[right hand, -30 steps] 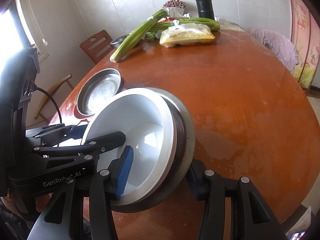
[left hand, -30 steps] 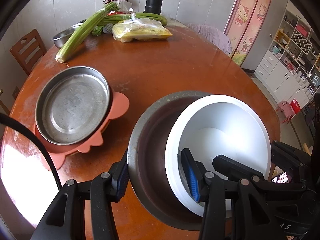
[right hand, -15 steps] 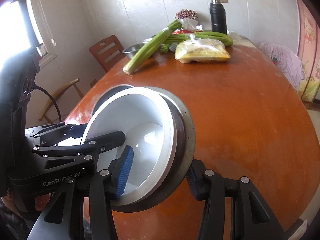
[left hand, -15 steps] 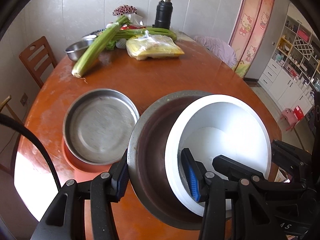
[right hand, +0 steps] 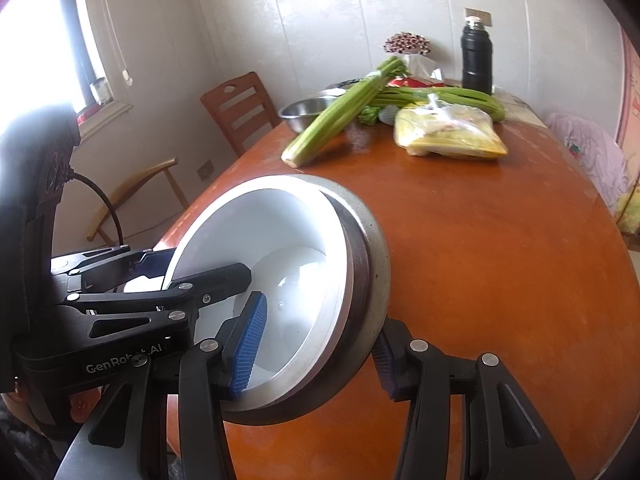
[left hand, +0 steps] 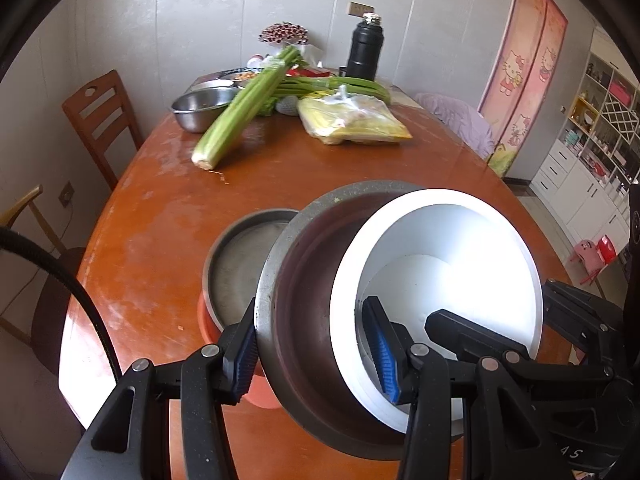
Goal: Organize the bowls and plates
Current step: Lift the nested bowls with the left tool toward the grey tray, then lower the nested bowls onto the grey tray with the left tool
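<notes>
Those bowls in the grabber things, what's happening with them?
A person is using two handheld grippers to carry a white bowl nested inside a metal bowl. The left gripper and the right gripper each clamp opposite sides of the stacked rims, holding the pair tilted above the wooden table. A flat metal plate sits on an orange mat just behind them.

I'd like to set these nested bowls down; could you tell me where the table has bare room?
The table is bare between the yellow bag and the near edge. The far end is crowded with celery, steel bowl and flask; the metal plate fills the left.
</notes>
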A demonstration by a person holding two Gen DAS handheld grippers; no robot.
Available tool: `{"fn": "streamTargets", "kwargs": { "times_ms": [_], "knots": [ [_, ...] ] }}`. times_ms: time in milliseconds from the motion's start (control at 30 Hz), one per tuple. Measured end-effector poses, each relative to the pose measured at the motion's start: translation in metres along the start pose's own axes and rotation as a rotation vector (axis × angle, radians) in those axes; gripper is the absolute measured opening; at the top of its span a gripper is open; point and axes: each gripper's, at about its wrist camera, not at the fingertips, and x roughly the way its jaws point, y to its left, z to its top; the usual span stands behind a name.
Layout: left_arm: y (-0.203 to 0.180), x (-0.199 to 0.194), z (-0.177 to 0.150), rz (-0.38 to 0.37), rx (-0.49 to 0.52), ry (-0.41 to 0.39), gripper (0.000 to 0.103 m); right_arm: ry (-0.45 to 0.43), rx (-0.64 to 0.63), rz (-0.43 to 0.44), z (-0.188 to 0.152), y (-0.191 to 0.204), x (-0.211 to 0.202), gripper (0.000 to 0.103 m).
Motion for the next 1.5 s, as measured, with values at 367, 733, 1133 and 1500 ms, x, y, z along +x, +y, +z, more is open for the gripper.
{"fn": "streamTargets", "kwargs": {
  "times_ms": [367, 733, 1133, 1500],
  "knots": [
    [0.041, 0.019, 0.013, 0.025, -0.020, 0.020, 0.048, 0.026, -0.019, 0.010, 0.019, 0.022, 0.036, 0.052],
    [0.054, 0.055, 0.011, 0.017, -0.032, 0.078, 0.048, 0.079, 0.005, -0.010, 0.022, 0.015, 0.068, 0.051],
    [0.055, 0.066, 0.011, 0.038, -0.016, 0.080, 0.049, 0.085, 0.002, -0.032, 0.020, 0.011, 0.079, 0.051],
    [0.053, 0.072, 0.011, 0.067, -0.003, 0.072, 0.050, 0.091, 0.011, -0.043, 0.019, 0.007, 0.083, 0.051]
  ]
}}
